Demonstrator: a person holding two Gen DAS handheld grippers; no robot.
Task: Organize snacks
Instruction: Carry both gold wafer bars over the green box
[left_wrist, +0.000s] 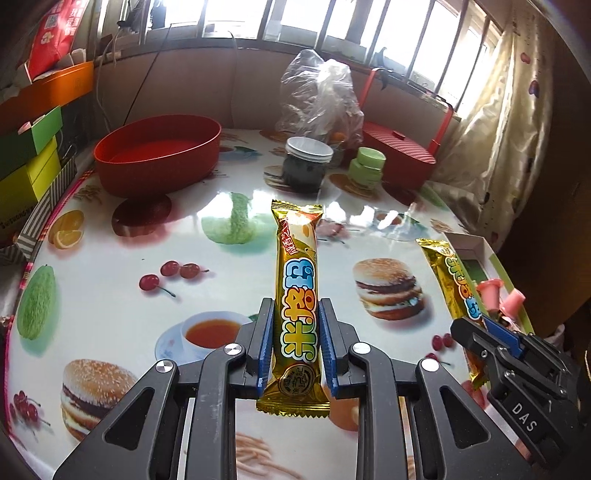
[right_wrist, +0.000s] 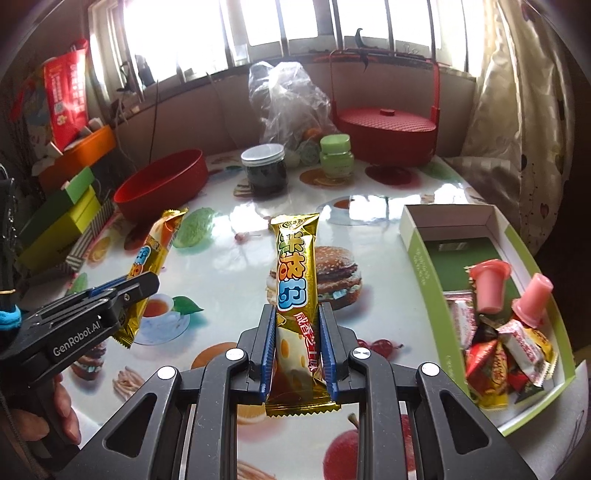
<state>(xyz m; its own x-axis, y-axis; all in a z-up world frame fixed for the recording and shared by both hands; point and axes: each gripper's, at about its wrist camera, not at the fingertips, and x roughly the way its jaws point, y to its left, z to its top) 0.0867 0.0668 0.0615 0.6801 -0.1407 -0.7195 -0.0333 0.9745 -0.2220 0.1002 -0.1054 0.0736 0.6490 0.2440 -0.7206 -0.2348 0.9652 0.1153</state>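
Two tongs (left_wrist: 295, 343) (right_wrist: 297, 347) each clamp one gold snack bar (left_wrist: 295, 295) (right_wrist: 295, 280).

Table (right_wrist: 229, 280) with food-print cover: red bowl (right_wrist: 160, 184) left of the dark jar (right_wrist: 264, 171), green box (right_wrist: 424, 266) right.

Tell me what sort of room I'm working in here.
Most likely a home dining or sunroom corner. The table wears a glossy food-print cloth, barred windows with a curtain run behind it, and household clutter sits around: a red bowl, jars and gift boxes.
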